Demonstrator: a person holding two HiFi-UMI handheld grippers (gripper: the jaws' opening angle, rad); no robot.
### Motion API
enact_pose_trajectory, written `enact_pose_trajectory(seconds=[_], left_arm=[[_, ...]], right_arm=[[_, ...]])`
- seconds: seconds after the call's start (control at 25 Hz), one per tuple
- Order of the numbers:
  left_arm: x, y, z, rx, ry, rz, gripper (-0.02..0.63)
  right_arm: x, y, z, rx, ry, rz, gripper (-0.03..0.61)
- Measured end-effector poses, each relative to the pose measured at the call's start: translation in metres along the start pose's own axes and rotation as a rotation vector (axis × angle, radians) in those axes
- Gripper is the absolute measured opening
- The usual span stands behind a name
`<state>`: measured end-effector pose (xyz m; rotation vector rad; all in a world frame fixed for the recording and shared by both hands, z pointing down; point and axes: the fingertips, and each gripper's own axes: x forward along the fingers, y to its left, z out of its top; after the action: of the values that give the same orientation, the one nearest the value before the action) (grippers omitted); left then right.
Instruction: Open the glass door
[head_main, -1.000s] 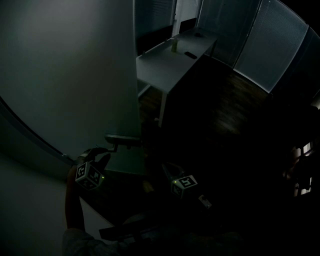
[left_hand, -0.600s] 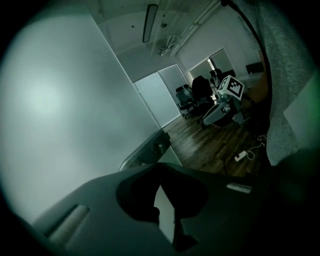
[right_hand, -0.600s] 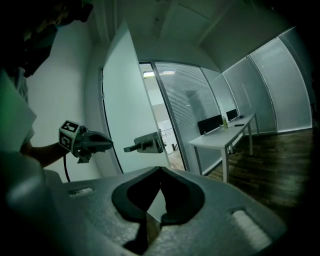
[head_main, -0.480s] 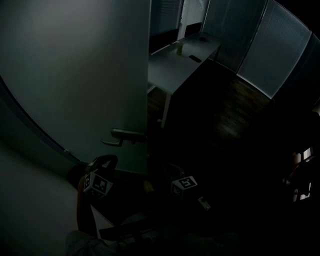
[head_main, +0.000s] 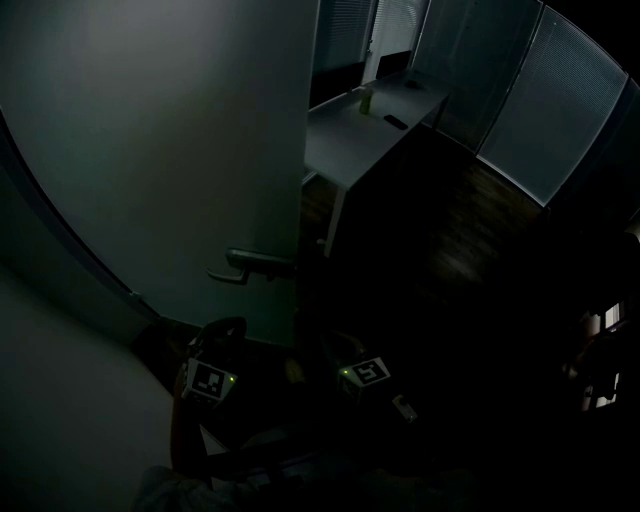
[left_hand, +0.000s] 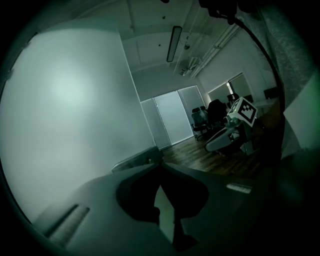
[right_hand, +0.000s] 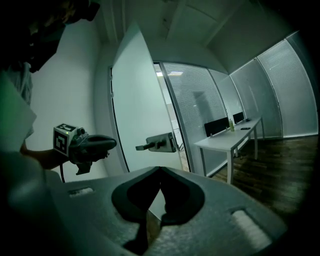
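Note:
The frosted glass door (head_main: 170, 150) stands ajar, its free edge toward the dark office. Its lever handle (head_main: 250, 268) sticks out near that edge. My left gripper (head_main: 222, 335) hangs just below the handle and apart from it. In the left gripper view its jaws (left_hand: 160, 166) are shut on nothing, with the door (left_hand: 65, 110) to the left. My right gripper (head_main: 340, 350) is beside it at the doorway, also shut and empty (right_hand: 160, 169). The right gripper view shows the door (right_hand: 135, 110), the handle (right_hand: 155, 144) and the left gripper (right_hand: 107, 144) short of the handle.
Past the door a long white desk (head_main: 365, 125) carries a small bottle (head_main: 365, 99) and a dark flat object. Blinded glass walls (head_main: 545, 95) enclose the room with its dark wooden floor (head_main: 450, 250). Office chairs (left_hand: 212, 112) stand farther back. A pale wall (head_main: 60, 400) lies at my left.
My left gripper has come away from the lever handle, drawn back toward me and to the right, and rolled. The door edge now sits further right in the head view. The right gripper shifted slightly.

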<state>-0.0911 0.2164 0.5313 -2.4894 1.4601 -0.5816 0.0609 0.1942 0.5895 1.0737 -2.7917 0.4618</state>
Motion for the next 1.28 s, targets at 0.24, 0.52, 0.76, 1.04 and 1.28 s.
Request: enact_pose_trajectory(seconds=[0.24, 0.52, 0.76, 1.04, 1.28], left_arm=[[-0.012, -0.012, 0.015, -0.068, -0.073, 0.060, 0.003], [-0.031, -0.048, 0.027, -0.148, -0.096, 0.032, 0.002], [-0.045, -0.064, 0.032, -0.187, -0.111, 0.052, 0.003], [-0.059, -0.077, 0.033, -0.204, -0.117, 0.080, 0.003], [-0.077, -0.078, 0.034, -0.264, -0.145, 0.139, 0.003]], right_arm=[[-0.021, 0.008, 0.007, -0.052, -0.026, -0.008, 0.002], [-0.052, 0.023, 0.016, -0.074, -0.058, -0.004, 0.002], [-0.066, 0.035, 0.014, -0.073, -0.066, 0.014, 0.002], [-0.074, 0.045, 0.012, -0.087, -0.076, 0.040, 0.002], [-0.076, 0.058, 0.012, -0.075, -0.089, 0.041, 0.002]])
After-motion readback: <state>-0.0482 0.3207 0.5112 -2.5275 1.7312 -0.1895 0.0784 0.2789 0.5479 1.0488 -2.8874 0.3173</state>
